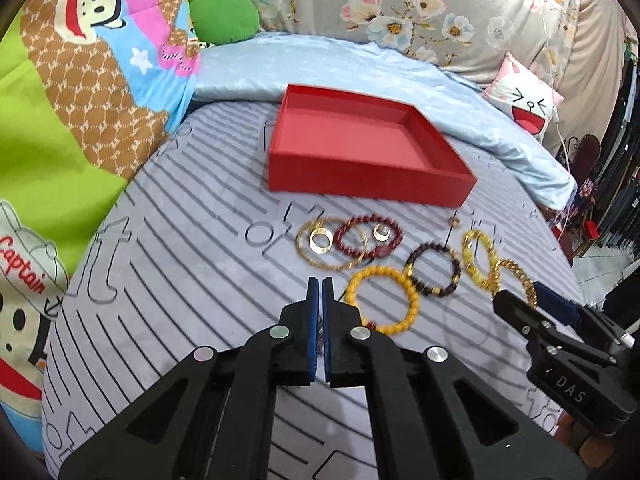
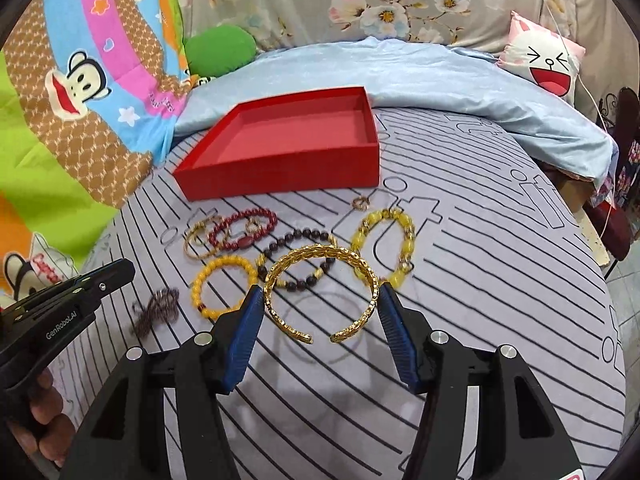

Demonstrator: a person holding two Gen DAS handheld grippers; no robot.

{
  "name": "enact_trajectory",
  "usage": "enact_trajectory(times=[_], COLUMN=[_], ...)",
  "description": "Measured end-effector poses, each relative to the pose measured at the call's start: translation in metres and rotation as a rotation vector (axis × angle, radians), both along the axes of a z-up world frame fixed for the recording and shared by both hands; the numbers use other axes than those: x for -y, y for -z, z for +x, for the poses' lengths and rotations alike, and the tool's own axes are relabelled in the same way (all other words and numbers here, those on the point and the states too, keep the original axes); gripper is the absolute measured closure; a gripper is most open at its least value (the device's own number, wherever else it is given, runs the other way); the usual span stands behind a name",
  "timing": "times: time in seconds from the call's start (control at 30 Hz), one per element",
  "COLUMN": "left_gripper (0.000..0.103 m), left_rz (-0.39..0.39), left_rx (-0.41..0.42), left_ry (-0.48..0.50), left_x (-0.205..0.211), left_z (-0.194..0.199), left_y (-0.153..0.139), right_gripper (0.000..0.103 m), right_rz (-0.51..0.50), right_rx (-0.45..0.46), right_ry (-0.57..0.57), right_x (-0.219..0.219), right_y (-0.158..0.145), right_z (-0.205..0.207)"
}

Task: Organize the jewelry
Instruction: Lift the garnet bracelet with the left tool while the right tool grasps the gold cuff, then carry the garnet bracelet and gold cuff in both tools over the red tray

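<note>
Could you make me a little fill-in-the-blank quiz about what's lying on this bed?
Inside, the red box is ___.
The right gripper grips a cuff bangle coloured ___.
The jaws of the left gripper are ___.
Missing words: empty; gold; shut.

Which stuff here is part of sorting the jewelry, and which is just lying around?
Job:
red box
gold cuff, held in right gripper
beaded bracelets
gold rings
thin chain, in left gripper

Lying about:
green cushion
cat pillow
blue blanket
</note>
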State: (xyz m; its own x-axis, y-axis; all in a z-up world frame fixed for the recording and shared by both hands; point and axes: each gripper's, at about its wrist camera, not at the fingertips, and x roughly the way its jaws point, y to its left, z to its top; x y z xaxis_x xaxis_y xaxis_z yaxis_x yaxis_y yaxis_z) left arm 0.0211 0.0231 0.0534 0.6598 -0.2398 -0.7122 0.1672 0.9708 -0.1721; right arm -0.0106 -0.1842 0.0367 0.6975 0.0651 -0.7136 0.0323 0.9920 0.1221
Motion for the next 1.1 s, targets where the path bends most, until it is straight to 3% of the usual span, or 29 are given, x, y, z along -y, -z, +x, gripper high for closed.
enact_trajectory(times=[0.23,0.33,0.4,0.47,0.63,0.87,1.1], left_gripper=[0.101,0.083,0.057,0.054,0.056,0.09,0.093], left_rz=[-0.012,-0.003,0.008,0.031,0.038,0.022,0.014], left_rx=[-0.013,-0.062,-0.079,-0.084,-0.113,-0.115,-0.115], left_ry=[-0.001,0.0,-0.009,-0.015,-0.01,0.04,0.046], left_x=[-0.008,-0.01,-0.009,-0.007,-0.006,-0.001,-0.002], left_z=[0.006,0.002,-0.003,-0.005,-0.002,-0.002,-0.007], left_y=[0.001,0.02,0.029,0.036,0.053,0.053,0.048], right_gripper=[0.047,0.047,0.047,0.047,0.047,0.047,0.047], right_rz=[-0.009,-0.002,0.0,0.0,-0.003,-0.005,-0.017], right_rx=[0.004,-0.016,-0.026,-0.03,-0.031,-0.042,-0.042], right_ry=[-0.003,-0.001,-0.001,-0.002,-0.007,-0.008,-0.024], right_x=[-0.002,-0.002,-0.003,-0.003,-0.005,-0.007,-0.018], right_y=[0.0,0.007,0.01,0.011,0.012,0.014,0.013], right_z=[0.004,0.003,0.002,0.001,0.0,0.0,-0.006])
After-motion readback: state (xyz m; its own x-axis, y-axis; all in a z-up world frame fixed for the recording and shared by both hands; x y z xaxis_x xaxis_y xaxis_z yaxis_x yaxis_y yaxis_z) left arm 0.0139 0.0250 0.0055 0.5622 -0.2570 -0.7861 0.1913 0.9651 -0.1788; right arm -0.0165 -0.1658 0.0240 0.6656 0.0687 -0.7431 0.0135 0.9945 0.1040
